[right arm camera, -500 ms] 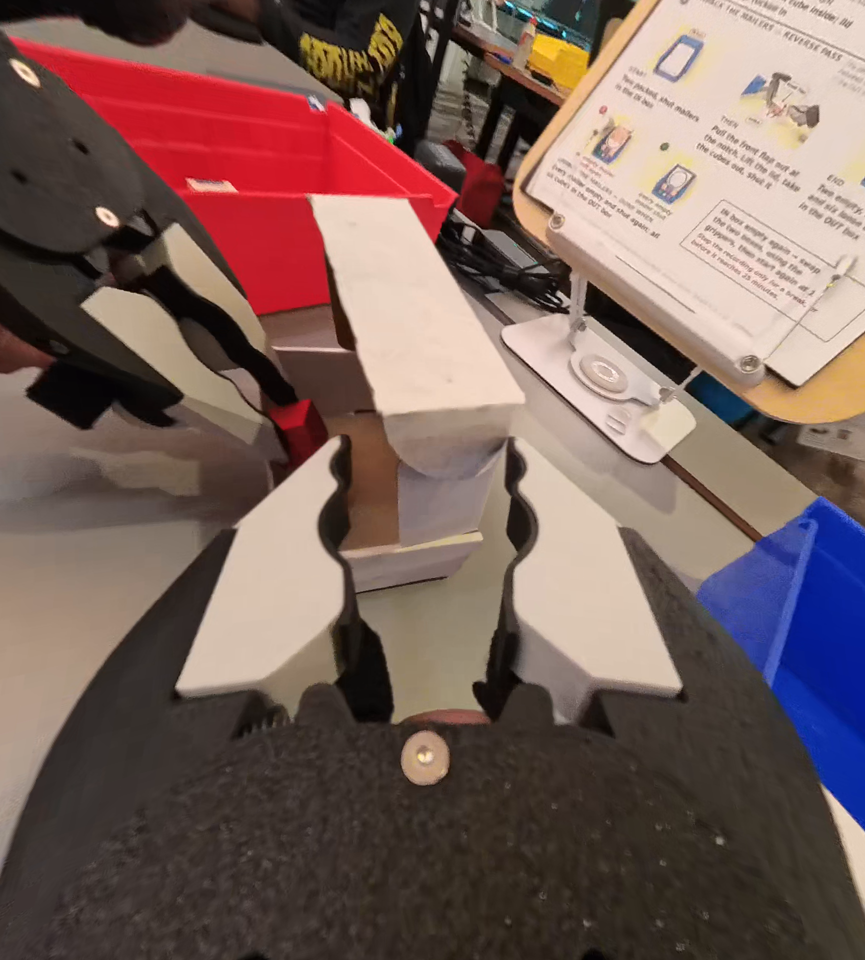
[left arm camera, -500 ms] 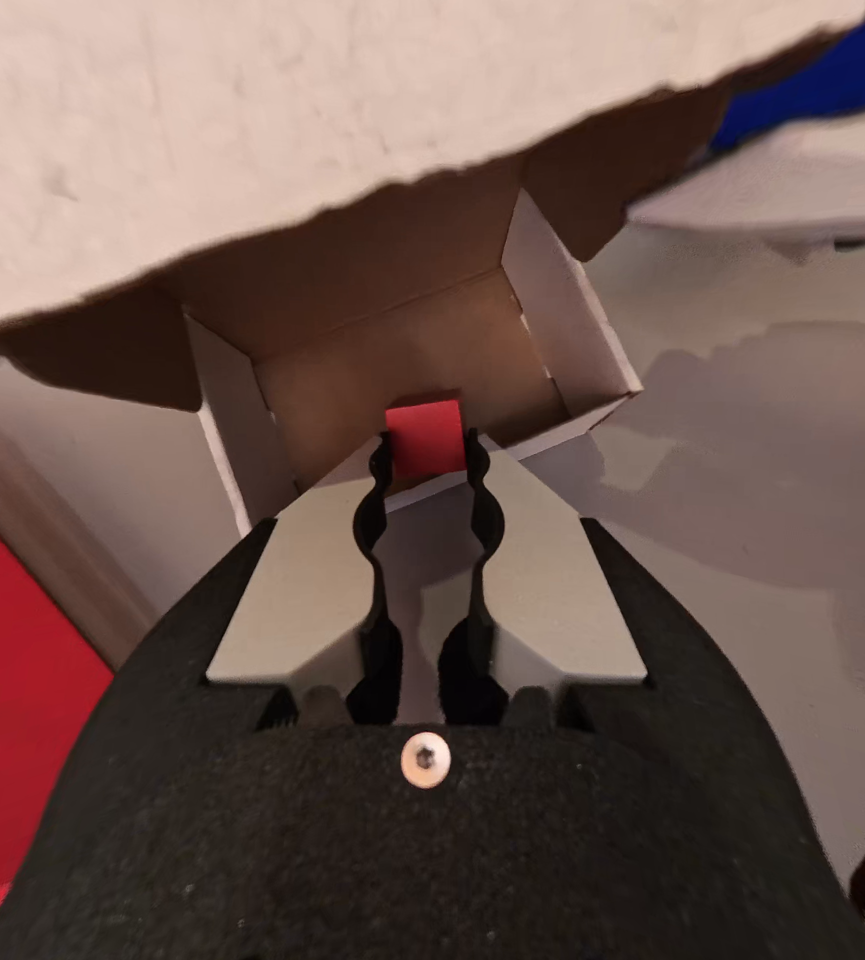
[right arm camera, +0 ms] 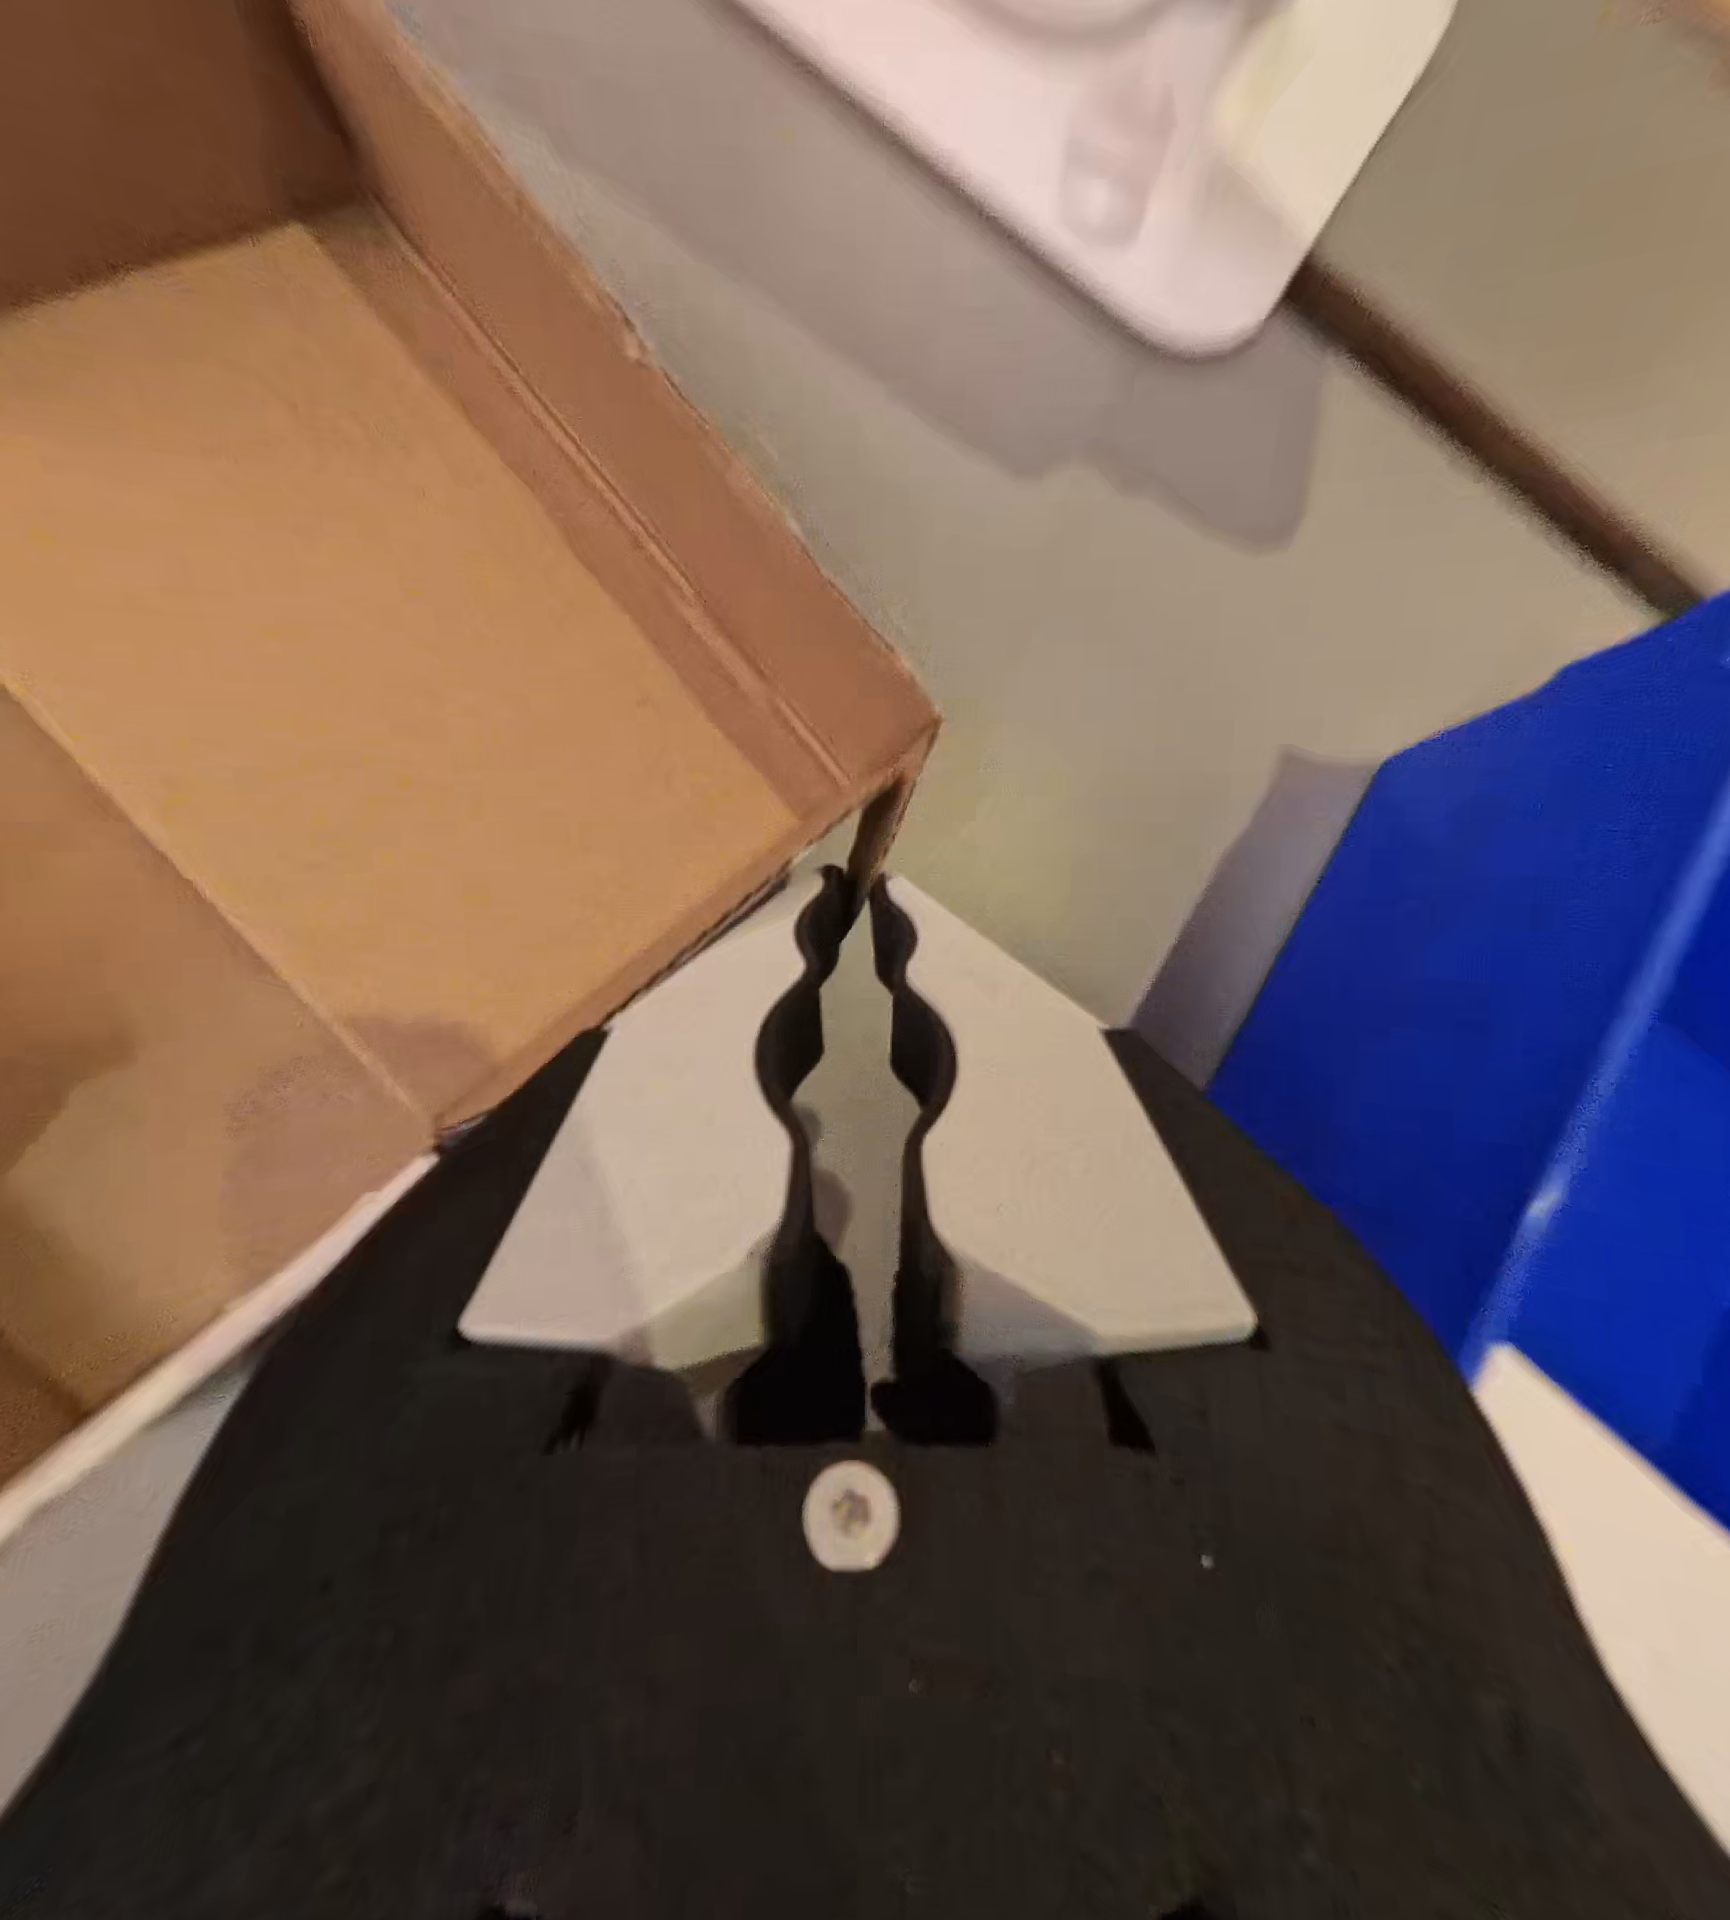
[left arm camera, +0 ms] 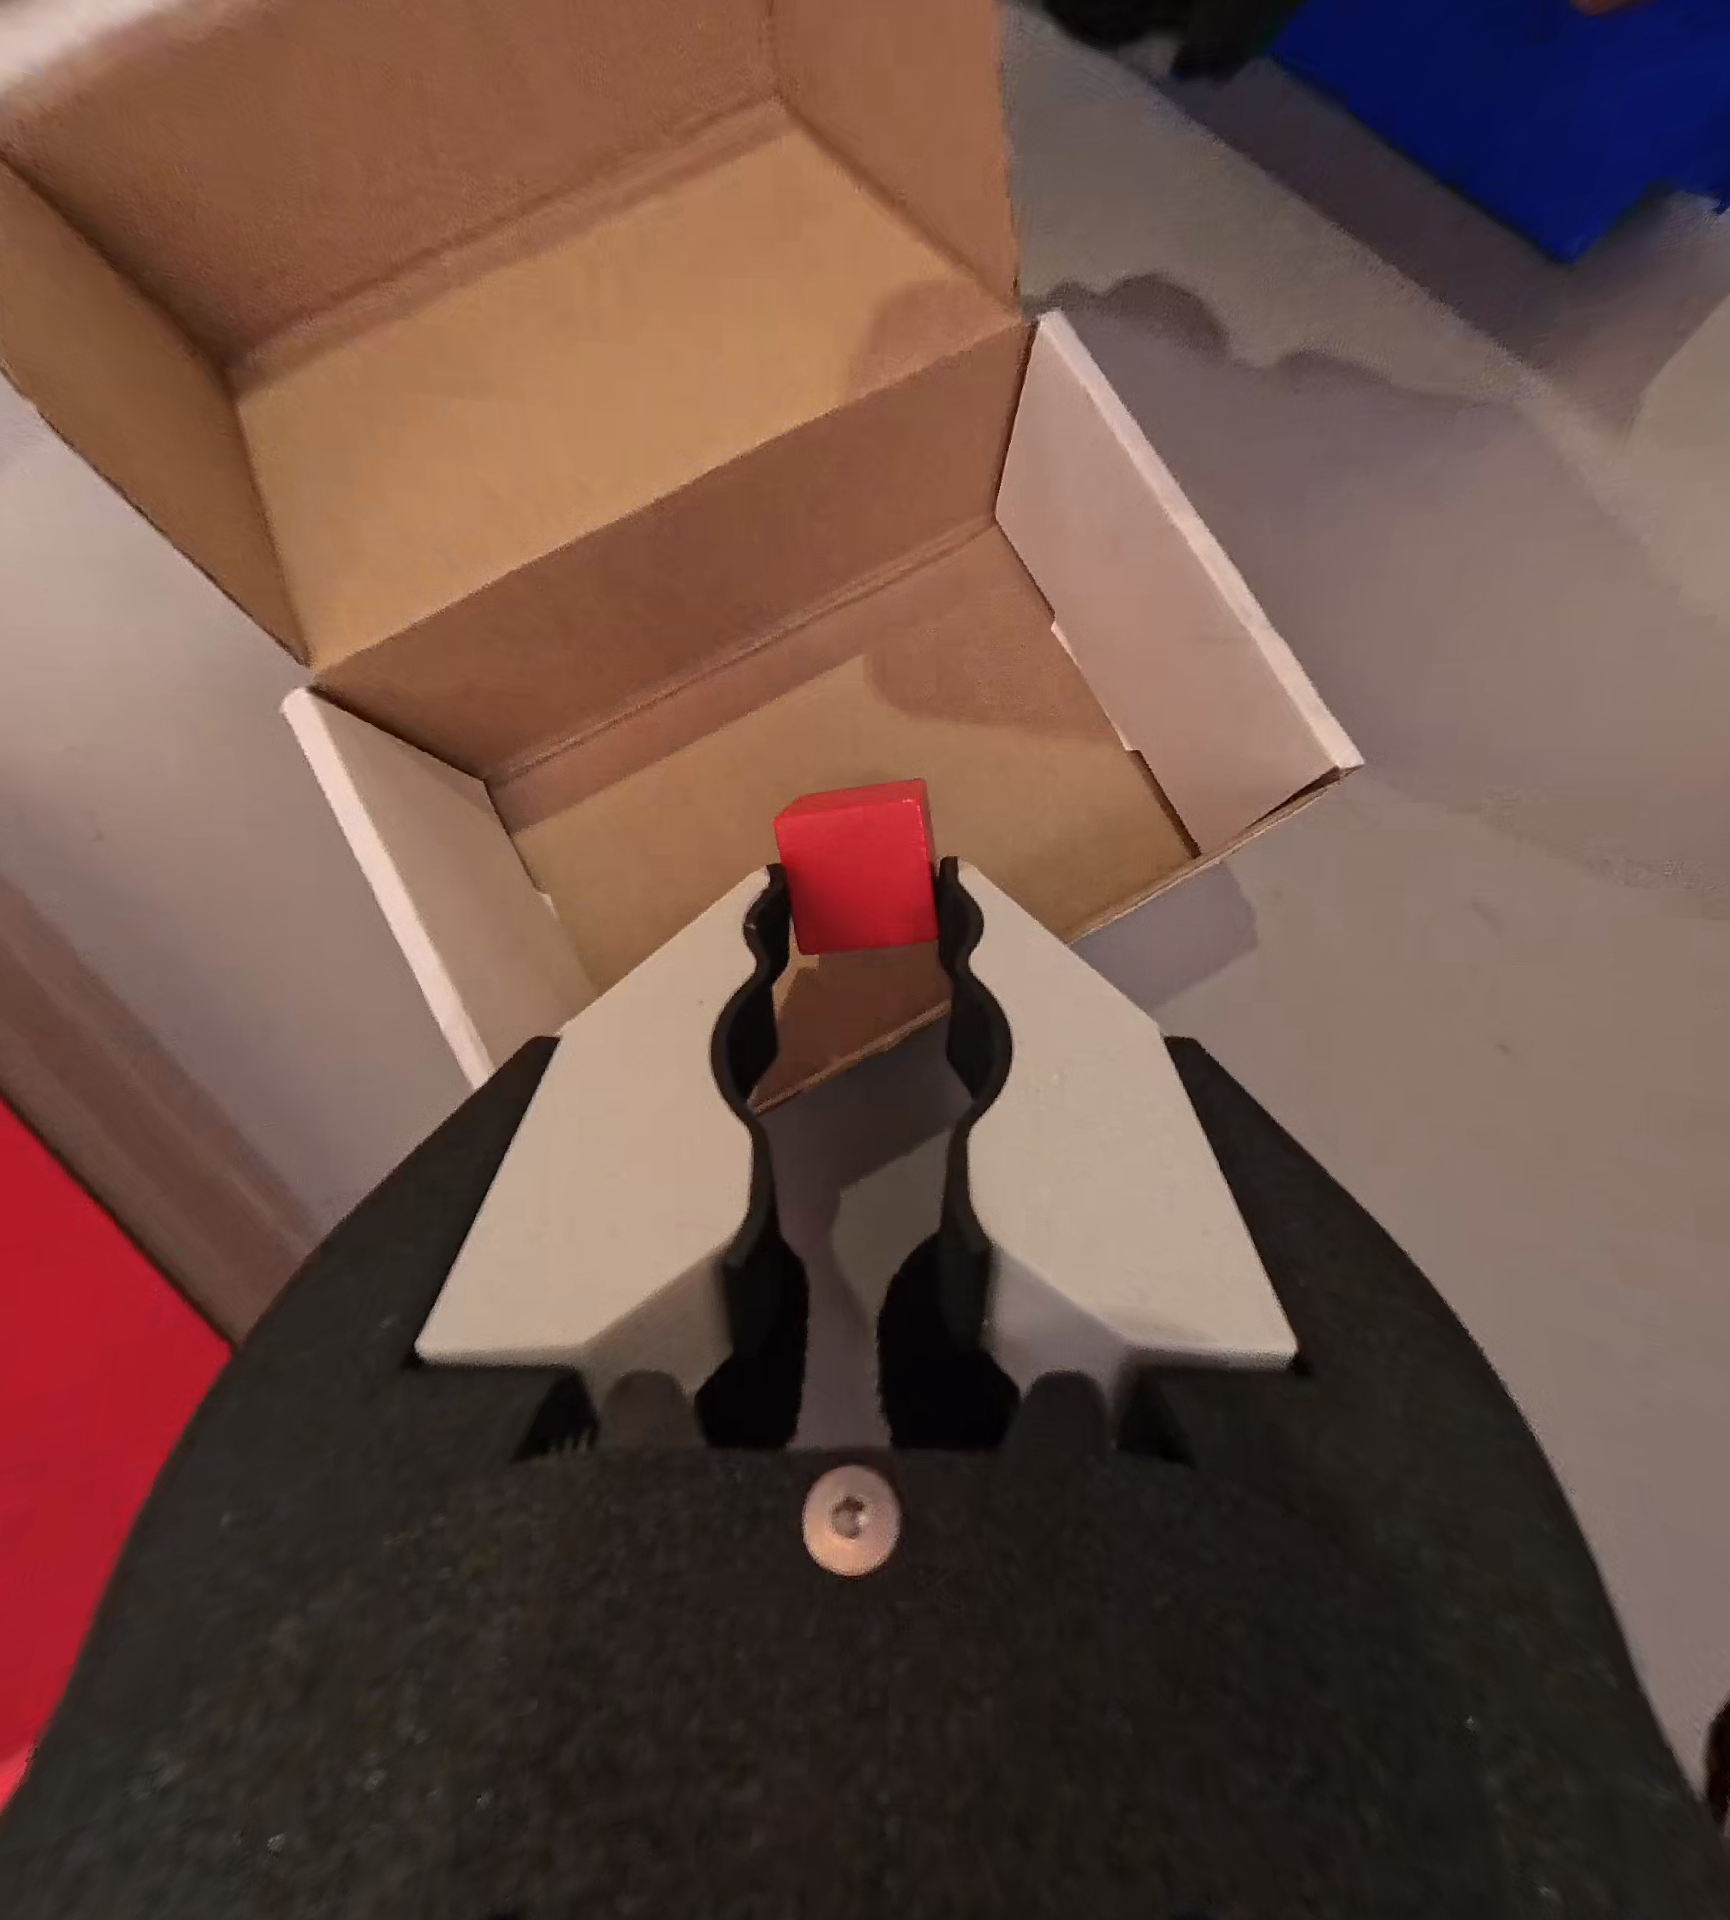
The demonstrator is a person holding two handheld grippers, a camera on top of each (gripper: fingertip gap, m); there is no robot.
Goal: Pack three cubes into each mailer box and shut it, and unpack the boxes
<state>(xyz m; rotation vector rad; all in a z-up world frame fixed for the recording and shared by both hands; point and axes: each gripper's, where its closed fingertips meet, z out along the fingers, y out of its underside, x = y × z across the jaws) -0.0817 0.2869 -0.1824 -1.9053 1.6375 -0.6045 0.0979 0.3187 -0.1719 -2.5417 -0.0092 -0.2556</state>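
The left gripper (left arm camera: 859, 883) fingers grip a red cube (left arm camera: 856, 878) just above the open mailer box (left arm camera: 1173, 623), while the right gripper (right arm camera: 859, 891) fingers pinch its lid flap (right arm camera: 876, 831).

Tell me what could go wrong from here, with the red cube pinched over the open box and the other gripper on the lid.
1. The left gripper grips the red cube only at its fingertips, so it might twist or slip out before it is set down.
2. The right gripper pinches just a corner of the lid; if that slips, the lid could swing down onto the cube or the left gripper.
3. The mailer box rests loose on the table, so pulling the lid might drag or tip it.
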